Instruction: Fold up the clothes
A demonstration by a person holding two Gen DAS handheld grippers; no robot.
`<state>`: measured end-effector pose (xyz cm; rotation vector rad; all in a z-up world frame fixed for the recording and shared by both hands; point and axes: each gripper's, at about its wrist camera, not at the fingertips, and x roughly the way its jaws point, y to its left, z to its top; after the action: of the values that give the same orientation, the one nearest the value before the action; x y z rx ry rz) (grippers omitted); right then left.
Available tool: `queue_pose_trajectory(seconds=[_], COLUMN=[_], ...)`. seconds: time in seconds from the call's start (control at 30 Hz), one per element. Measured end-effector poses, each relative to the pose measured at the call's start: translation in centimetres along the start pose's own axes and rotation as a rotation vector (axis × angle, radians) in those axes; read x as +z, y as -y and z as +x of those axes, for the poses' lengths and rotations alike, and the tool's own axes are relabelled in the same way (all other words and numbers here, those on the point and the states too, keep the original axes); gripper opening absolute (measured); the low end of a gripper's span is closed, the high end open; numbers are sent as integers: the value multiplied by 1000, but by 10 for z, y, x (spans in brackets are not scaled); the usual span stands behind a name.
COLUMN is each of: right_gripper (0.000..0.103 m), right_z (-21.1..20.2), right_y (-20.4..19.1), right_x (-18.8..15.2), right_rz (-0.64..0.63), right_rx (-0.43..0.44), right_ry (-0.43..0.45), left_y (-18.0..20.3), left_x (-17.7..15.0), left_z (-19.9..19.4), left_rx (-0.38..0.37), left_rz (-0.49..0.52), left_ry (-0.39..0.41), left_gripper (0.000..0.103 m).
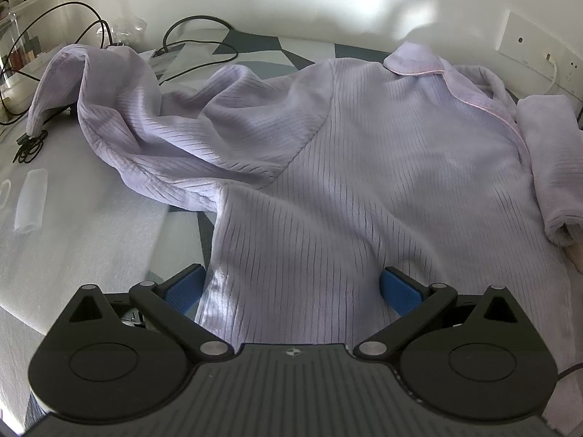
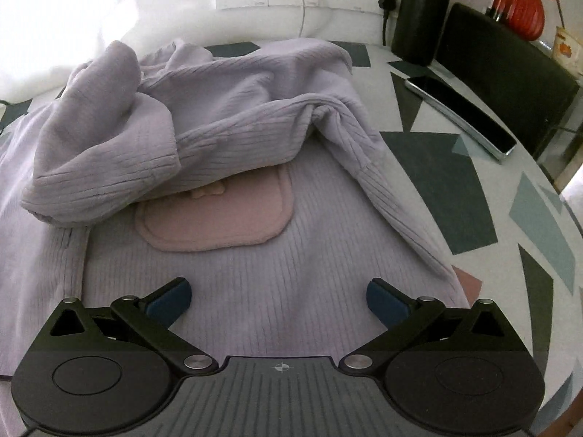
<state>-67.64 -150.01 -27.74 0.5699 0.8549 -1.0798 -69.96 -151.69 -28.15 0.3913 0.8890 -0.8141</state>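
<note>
The top (image 1: 364, 167) lies spread on the table (image 2: 473, 189), one sleeve (image 2: 120, 153) folded over its pocket (image 2: 218, 218). Both the left gripper (image 1: 291, 287) and right gripper (image 2: 278, 298) gape wide over the hem, pinching nothing. Best to grab both hem corners evenly.

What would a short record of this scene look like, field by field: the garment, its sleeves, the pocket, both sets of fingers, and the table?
garment: lilac ribbed top, spread on the table, collar at the far end
left sleeve: bunched, not folded in
right sleeve: folded across the body
pocket: pink patch, partly under the right sleeve
left gripper: fingers wide apart, fabric bulging between them
right gripper: fingers open above the fabric, holding nothing
table: patterned top, phone at the right
</note>
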Motion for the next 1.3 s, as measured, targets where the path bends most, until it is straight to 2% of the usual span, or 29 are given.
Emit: queue_pose_trajectory(seconds=[0.37, 0.53, 0.6, 0.67, 0.77, 0.87, 1.0, 1.13, 1.23, 1.3], right_gripper=[102, 102, 102, 102, 102, 102, 102, 102, 102, 102], right_z=[1, 1, 1, 0, -6, -19, -27, -25, -26, -26], right_y=[4, 4, 5, 8, 16, 31, 54, 78, 94, 101], right_x=[-1, -3, -3, -3, -1, 0, 7, 12, 12, 11], right_rz=[-14, -29, -41, -58, -67, -38, 27, 94, 142, 159], right_rx=[29, 36, 45, 65, 98, 91, 71, 53, 46, 47], right_ry=[18, 35, 40, 39, 55, 123, 177, 175, 171, 168], left_y=[-1, 2, 6, 12, 35, 69, 122, 173, 196, 203], left_x=[-9, -7, -6, -3, 1, 4, 6, 1, -6, -1], left_z=[-4, -4, -6, -10, -32, -62, -84, -73, -63, -53], left_rx=[7, 27, 38, 45, 32, -44, -156, -222, -203, -188], left_rz=[-9, -14, 12, 67, 227, 430, 658, 848, 922, 890], left_ry=[36, 20, 23, 29, 131, 277, 387, 323, 321, 305], left_gripper=[103, 103, 103, 103, 102, 103, 102, 92, 91, 70])
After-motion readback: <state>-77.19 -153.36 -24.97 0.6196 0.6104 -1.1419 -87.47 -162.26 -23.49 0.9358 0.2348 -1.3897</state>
